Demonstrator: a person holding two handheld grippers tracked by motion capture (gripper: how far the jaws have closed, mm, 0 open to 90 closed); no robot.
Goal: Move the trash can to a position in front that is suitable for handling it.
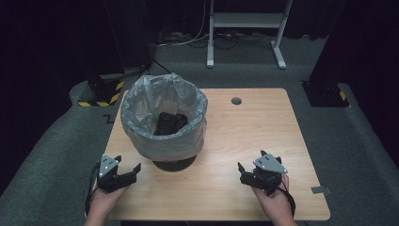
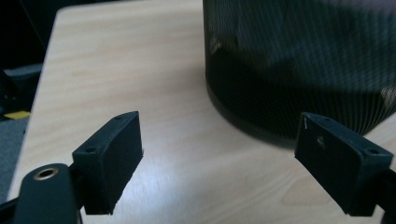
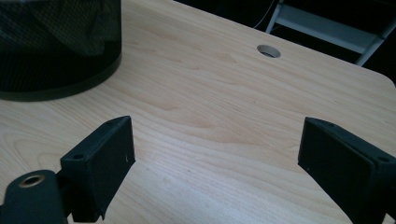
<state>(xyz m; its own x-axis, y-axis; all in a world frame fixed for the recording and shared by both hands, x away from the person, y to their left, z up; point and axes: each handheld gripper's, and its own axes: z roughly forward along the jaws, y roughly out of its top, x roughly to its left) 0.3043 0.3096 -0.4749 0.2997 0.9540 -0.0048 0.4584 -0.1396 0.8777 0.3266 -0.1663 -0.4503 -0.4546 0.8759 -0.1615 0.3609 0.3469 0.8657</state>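
Wooden table (image 1: 226, 141) bearing a lined mesh wastebasket (image 1: 164, 122), ahead-right of the left gripper (image 1: 126, 173) and ahead-left of the right gripper (image 1: 245, 170); both jaws gape, empty. Risk: snagging the thin liner, tipping the basket.

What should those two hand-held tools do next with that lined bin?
Probably the left tool should ease forward to the bag's rim. Both tools, the right tool too, are open and empty, short of the mesh bin, and the clear bag draped over it already holds dark trash.
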